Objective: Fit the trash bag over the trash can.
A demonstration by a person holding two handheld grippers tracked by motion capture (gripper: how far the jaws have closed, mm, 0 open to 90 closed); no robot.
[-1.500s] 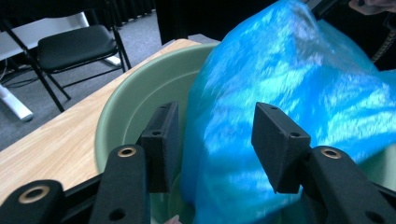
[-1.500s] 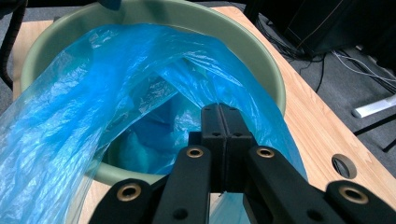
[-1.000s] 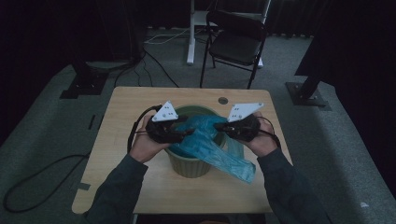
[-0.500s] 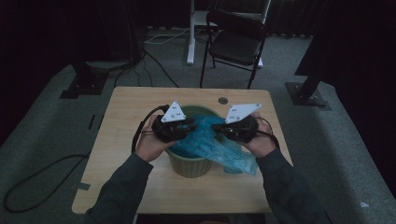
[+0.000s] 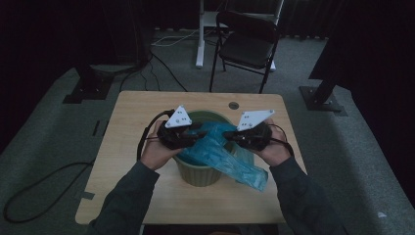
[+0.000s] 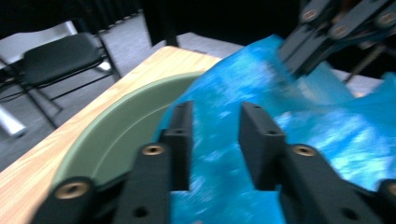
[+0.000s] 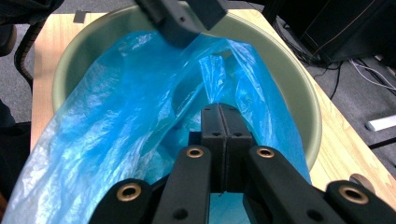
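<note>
left tool (image 5: 193, 136): over the bin's left rim, jaws released, just been opening. Bag film lies in the gap in the left gripper view, pads not pressing on it. Looks like a regrip, hunting for a better bite on the bag mouth.
bin (image 5: 198, 175): green, round, middle of the surface (image 5: 127, 147), slightly toward the near edge. Central spot keeps both hands an even reach from the rim.
bag (image 5: 222, 156): blue plastic, part down in the bin, rest draped over the near-right rim, tail pointing at the near right corner. Not yet spread around the rim, so lining is early, I'd judge.
right tool (image 5: 234, 136): over the right rim, jaws clenched on a fold of the bag; pads meet on film in the right gripper view. Acts as the anchor so the mouth stays up while the left one repositions.
</note>
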